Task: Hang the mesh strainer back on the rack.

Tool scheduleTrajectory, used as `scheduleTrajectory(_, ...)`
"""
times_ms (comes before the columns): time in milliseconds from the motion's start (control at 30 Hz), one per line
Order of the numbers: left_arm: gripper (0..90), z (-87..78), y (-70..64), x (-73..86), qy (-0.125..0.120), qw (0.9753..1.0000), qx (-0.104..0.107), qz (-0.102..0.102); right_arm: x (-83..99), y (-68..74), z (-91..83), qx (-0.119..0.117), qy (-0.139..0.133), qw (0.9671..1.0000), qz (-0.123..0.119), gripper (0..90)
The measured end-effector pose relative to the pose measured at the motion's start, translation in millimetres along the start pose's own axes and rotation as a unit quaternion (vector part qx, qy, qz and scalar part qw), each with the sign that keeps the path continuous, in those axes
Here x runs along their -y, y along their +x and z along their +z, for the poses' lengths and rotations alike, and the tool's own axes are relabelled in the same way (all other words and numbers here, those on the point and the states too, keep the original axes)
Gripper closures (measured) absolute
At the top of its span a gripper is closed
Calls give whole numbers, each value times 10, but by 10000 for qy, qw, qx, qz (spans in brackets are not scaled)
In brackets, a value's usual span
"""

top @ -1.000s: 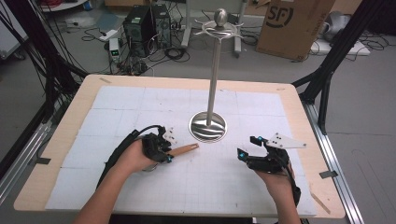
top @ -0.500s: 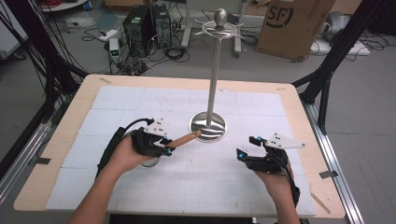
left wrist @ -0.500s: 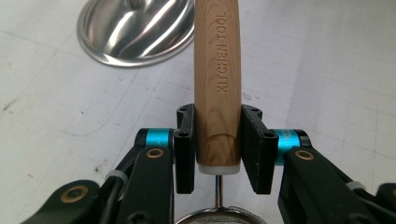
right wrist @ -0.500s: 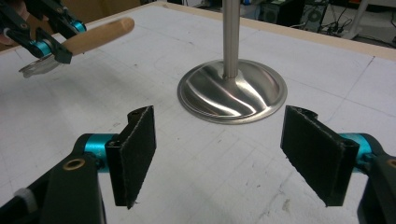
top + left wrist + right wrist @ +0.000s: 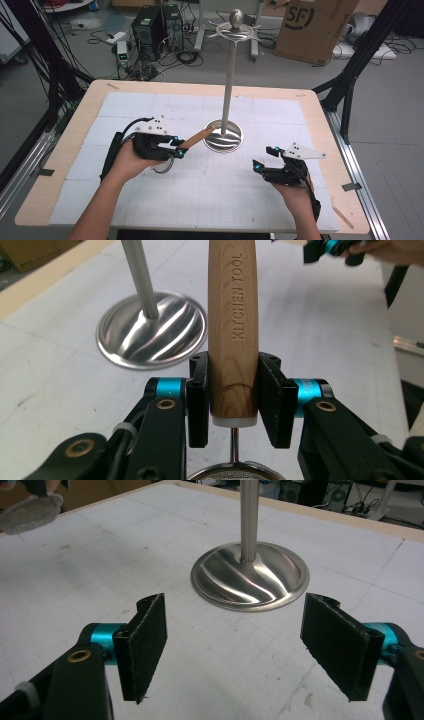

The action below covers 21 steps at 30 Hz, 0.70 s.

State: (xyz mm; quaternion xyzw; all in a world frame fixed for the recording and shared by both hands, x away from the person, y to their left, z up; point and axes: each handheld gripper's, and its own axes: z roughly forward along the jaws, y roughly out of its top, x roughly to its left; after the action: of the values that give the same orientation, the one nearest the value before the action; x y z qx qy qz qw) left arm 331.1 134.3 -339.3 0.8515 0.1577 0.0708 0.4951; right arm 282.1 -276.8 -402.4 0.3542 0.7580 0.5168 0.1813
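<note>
Strainer handle [image 5: 233, 330] sits clamped between the left hand-held gripper [image 5: 233, 397] jaws; right hand-held gripper [image 5: 245, 647] gapes empty

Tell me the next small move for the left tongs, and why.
Probably lift the strainer toward the stand's hooks: the left tongs are shut on its wooden handle, low beside the stand's base, and the hooks sit high up the pole.

Legible text — "KITCHEN TOOL" engraved lengthwise on wooden handle [image 5: 233, 325], left gripper view | "SF" logo printed on cardboard box [image 5: 312, 27] on floor beyond table, high view — partly cut off | no other markings readable
</note>
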Motion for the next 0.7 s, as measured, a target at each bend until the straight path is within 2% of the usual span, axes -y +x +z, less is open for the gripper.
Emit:
scheduleTrajectory(67, 686, -42, 4, -54, -145, 9999, -29, 5, 0, 1, 0, -3, -1, 10000, 4, 257)
scheduleTrajectory(167, 687, -107, 17, -147, -208, 9996, -163, 75, 1, 0, 1, -5, 3, 10000, -9, 257)
scheduleTrajectory(400, 686, -250, 49, -378, -521, 9984, -201, 125, 1, -2, 1, -15, 3, 10000, 2, 257)
scheduleTrajectory(700, 687, -425, 163, -708, -746, 9965, -290, 250, 4, 1, 11, -29, 0, 10000, -3, 257)
